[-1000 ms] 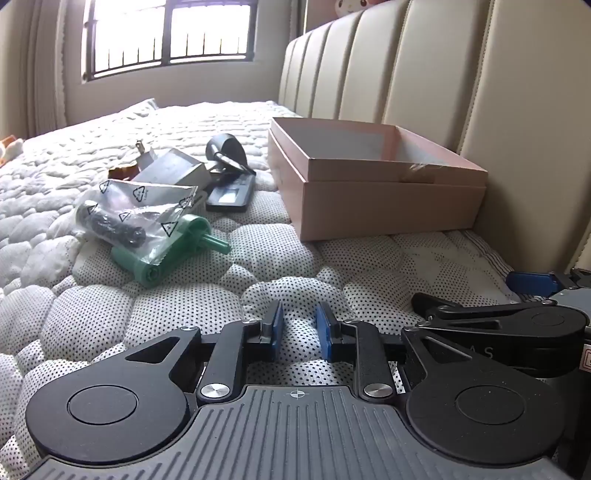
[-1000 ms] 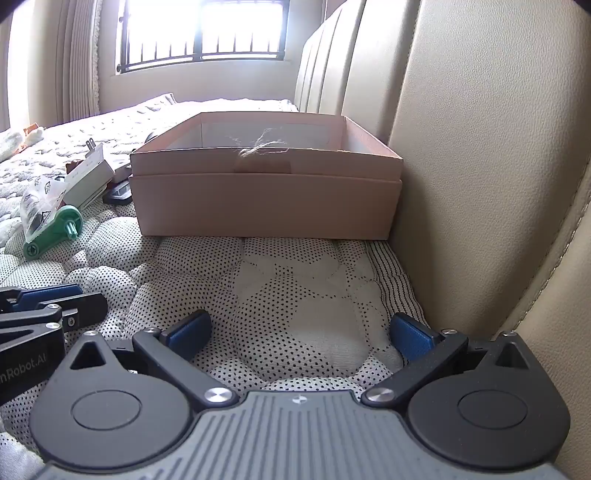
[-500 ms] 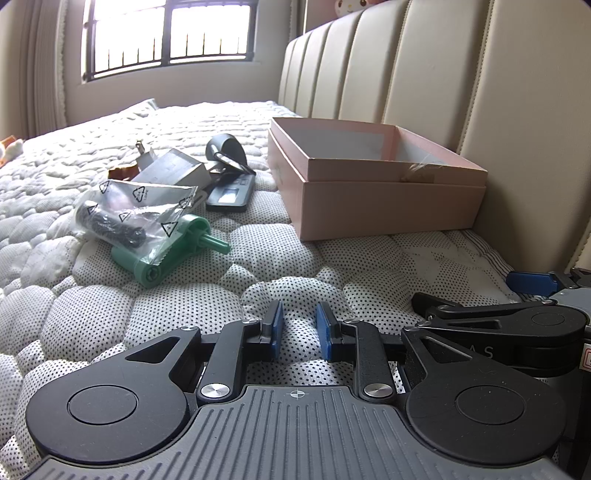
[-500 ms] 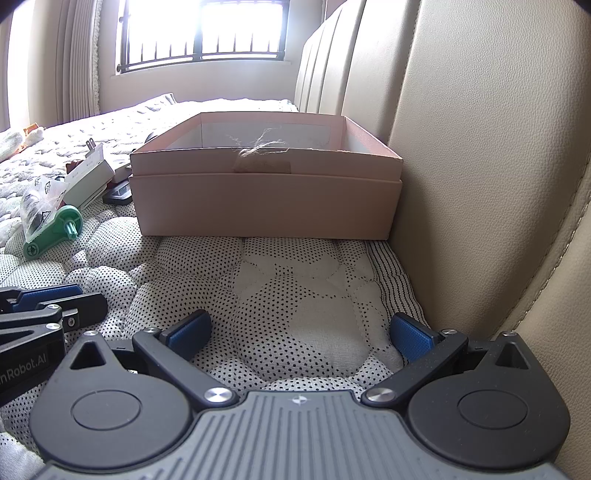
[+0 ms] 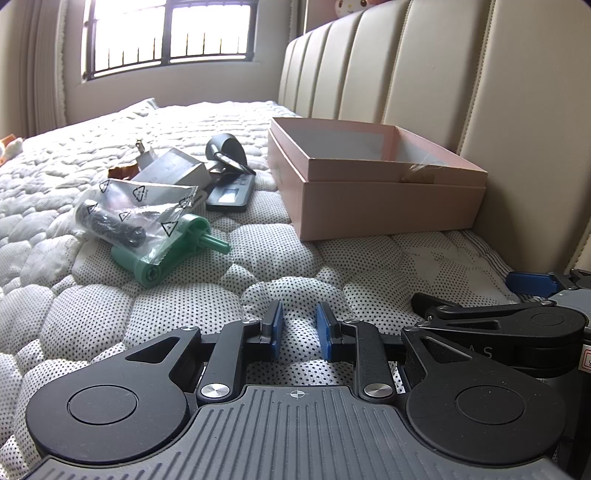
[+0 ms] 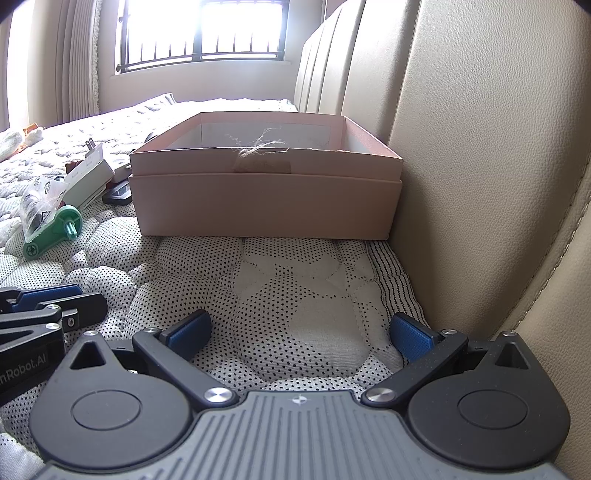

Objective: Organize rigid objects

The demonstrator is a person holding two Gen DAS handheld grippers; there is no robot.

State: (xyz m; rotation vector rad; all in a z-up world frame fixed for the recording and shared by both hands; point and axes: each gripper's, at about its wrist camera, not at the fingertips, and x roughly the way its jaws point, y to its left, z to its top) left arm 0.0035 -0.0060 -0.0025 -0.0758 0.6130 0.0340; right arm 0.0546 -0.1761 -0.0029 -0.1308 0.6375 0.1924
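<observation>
An open pink cardboard box [image 5: 388, 206] [image 6: 266, 206] sits on the quilted mattress against the headboard; its inside looks empty from here. Left of it lie a green plastic tool [image 5: 159, 258] [image 6: 55, 229], a clear bag holding a black part [image 5: 122, 214], a white plug adapter [image 5: 170, 170] [image 6: 90, 173], a flat black device [image 5: 231, 192] and a dark curved clip [image 5: 227, 149]. My left gripper [image 5: 298, 330] rests low on the mattress, its blue pads a narrow gap apart with nothing between. My right gripper [image 6: 299, 336] stands wide open and empty, just short of the box.
The padded beige headboard [image 6: 480, 147] runs close along the right side of the box and my right gripper. A barred window [image 5: 170, 33] lights the far wall. An orange and white soft item [image 5: 11, 146] lies at the far left of the bed.
</observation>
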